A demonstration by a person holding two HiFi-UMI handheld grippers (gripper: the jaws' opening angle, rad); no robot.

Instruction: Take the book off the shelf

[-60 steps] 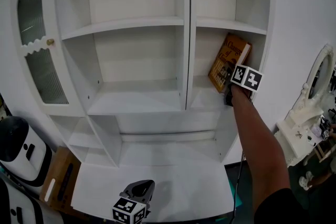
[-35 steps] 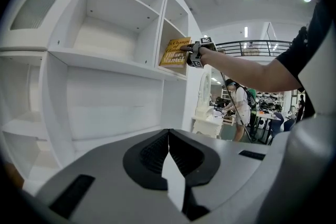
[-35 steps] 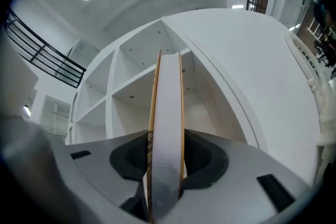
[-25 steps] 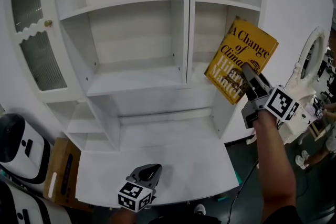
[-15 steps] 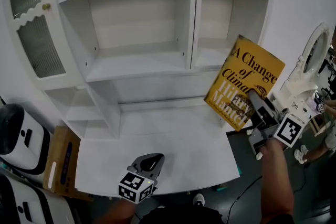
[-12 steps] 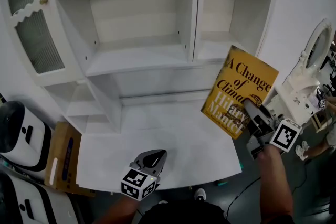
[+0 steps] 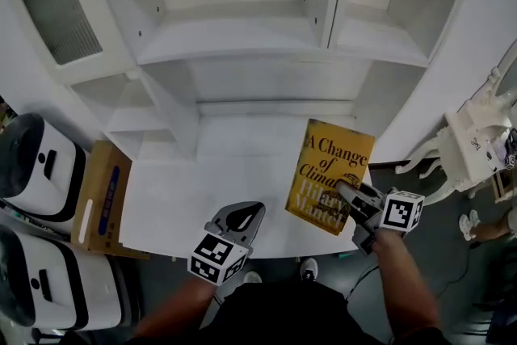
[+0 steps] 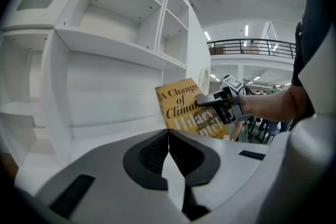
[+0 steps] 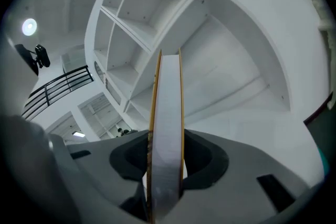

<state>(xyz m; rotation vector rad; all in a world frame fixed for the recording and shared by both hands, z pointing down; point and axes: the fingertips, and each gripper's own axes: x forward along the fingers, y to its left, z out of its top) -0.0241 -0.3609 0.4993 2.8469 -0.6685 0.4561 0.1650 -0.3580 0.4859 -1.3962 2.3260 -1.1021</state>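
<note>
My book (image 7: 327, 175) wears a glossy yellow paper jacket, page edges matt white. The shelf (image 7: 242, 40) is smooth white paint, faintly satin. Left gripper (image 8: 169, 140) and right gripper (image 7: 349, 196): matt grey plastic, ribbed black pads (image 8: 149, 153). Lower left, dull brown cardboard box (image 7: 98, 194).

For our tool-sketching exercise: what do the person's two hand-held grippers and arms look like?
Both the left gripper and right gripper have grey moulded bodies, black jaw linings and a white cube printed with black square markers. The forearms are bare of sleeves; dark clothing shows below.
</note>
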